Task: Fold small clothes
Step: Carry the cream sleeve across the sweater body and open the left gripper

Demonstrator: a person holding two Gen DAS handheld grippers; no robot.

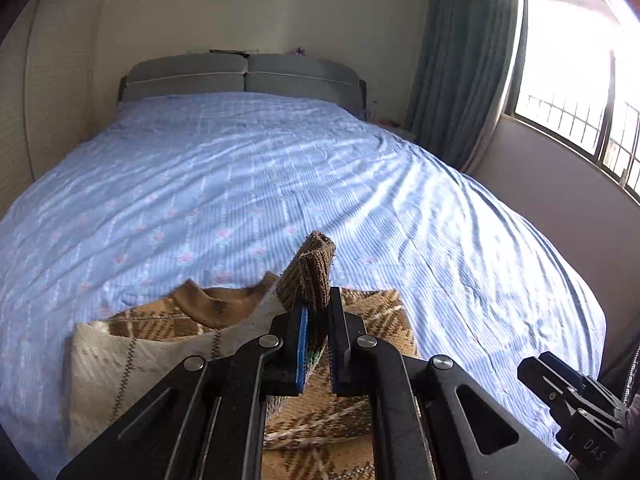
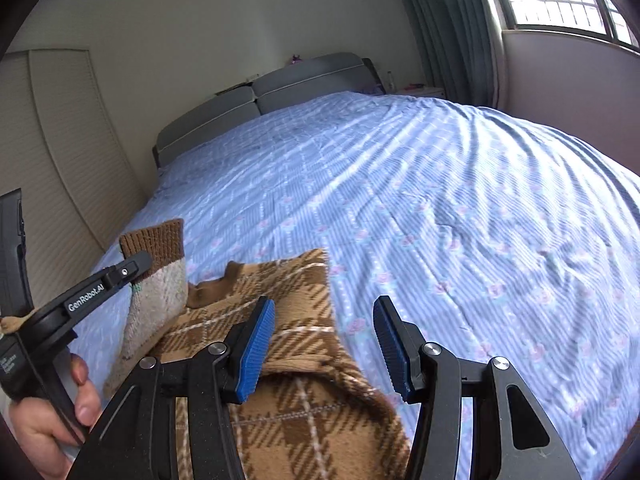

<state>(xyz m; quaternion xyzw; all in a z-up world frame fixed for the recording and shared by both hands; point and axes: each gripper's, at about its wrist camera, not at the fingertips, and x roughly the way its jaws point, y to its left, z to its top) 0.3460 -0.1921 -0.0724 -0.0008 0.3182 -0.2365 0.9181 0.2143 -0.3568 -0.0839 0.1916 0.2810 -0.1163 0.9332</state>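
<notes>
A small brown and cream plaid sweater lies on the near end of the bed, partly folded; it also shows in the right wrist view. My left gripper is shut on the sweater's sleeve, holding the brown ribbed cuff up above the garment. In the right wrist view the left gripper is at the left, gripped by a hand. My right gripper is open and empty, hovering over the sweater's right edge; it appears at the lower right in the left wrist view.
The bed has a light blue floral cover and a grey headboard. A window with teal curtains is on the right. A slatted wardrobe stands on the left. A nightstand is beside the headboard.
</notes>
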